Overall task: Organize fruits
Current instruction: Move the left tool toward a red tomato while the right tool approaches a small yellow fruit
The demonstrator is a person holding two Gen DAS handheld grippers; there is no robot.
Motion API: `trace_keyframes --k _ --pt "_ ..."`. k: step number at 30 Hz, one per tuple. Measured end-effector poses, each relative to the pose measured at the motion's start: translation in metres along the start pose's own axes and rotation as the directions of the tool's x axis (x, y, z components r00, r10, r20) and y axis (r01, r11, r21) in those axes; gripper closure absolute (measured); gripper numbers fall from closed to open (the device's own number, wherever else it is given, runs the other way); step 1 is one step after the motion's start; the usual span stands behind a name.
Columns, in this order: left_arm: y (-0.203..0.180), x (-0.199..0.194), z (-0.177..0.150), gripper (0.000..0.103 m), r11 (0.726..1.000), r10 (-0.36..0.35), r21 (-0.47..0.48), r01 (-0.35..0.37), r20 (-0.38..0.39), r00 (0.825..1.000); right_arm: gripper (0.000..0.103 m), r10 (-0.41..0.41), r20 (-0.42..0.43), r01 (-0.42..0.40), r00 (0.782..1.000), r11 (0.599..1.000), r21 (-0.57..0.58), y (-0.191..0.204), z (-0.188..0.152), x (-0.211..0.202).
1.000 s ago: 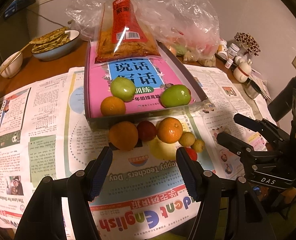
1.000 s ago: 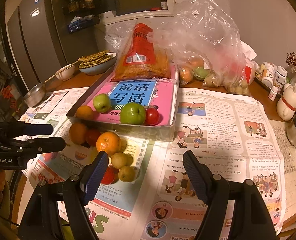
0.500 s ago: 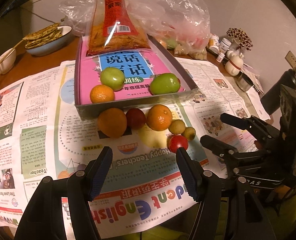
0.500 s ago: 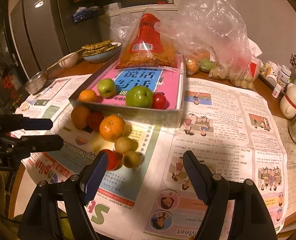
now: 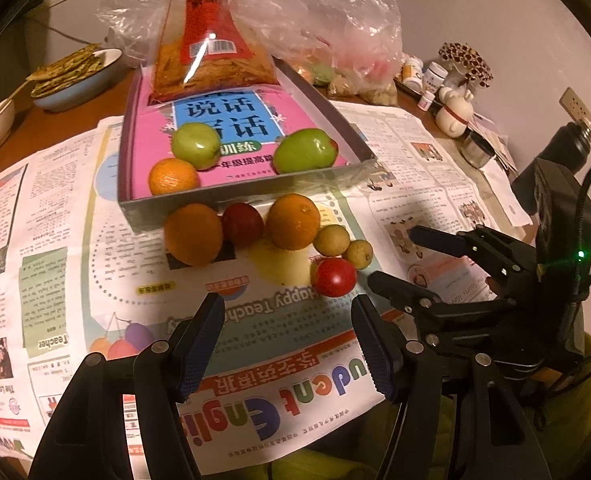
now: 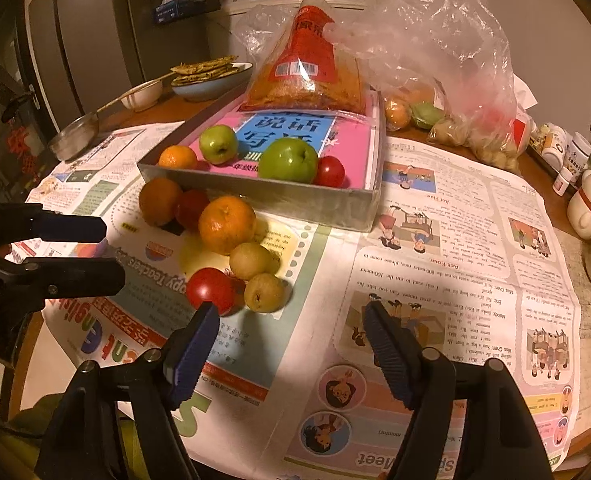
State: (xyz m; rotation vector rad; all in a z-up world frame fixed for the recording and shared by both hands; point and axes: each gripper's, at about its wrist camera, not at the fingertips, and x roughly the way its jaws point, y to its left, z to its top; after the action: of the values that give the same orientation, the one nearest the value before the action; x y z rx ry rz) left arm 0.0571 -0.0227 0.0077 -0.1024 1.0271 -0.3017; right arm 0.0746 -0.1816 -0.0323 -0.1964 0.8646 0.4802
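A grey tray (image 5: 251, 196) (image 6: 279, 200) lined with a pink book holds two green apples (image 5: 195, 145) (image 6: 289, 160), a small orange (image 5: 173, 176) and a red fruit (image 6: 330, 172). In front of it on the newspaper lie two oranges (image 5: 193, 234) (image 6: 227, 224), a dark red fruit (image 5: 242, 224), two small yellow-brown fruits (image 6: 250, 261) (image 6: 264, 293) and a red tomato (image 5: 334, 277) (image 6: 209, 290). My left gripper (image 5: 287, 316) (image 6: 111, 252) is open and empty, short of the pile. My right gripper (image 6: 291, 312) (image 5: 389, 260) is open and empty, its left finger beside the tomato.
A snack bag (image 5: 211, 56) leans on the tray's far end. A clear plastic bag with more produce (image 6: 455, 120) lies behind on the right. A bowl of flatbread (image 5: 75, 78), a small bowl (image 6: 141, 98), a metal ladle (image 6: 71, 142) and jars (image 6: 575, 160) stand around the newspaper.
Both grippers have moved closer to the loose fruit pile. The right gripper has come nearer the tomato. Both stay open; no fruit has moved.
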Motion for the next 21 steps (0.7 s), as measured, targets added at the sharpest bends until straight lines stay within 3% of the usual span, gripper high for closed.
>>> trace_keyframes --k 8,16,21 --pt "-0.009 0.014 0.002 0.042 0.999 -0.019 0.027 0.019 -0.028 0.999 0.054 0.024 -0.023 -0.025 0.999 0.999 -0.027 -0.001 -0.003 0.014" --pt "-0.015 0.027 0.005 0.049 0.999 -0.03 0.04 0.032 -0.054 0.998 0.064 0.03 -0.009 -0.031 1.0 0.996 -0.085 0.006 0.0 0.021" --pt "-0.018 0.035 0.008 0.054 0.998 -0.035 0.044 0.038 -0.066 0.997 0.078 0.046 -0.003 -0.046 0.999 0.994 -0.098 0.007 0.003 0.023"
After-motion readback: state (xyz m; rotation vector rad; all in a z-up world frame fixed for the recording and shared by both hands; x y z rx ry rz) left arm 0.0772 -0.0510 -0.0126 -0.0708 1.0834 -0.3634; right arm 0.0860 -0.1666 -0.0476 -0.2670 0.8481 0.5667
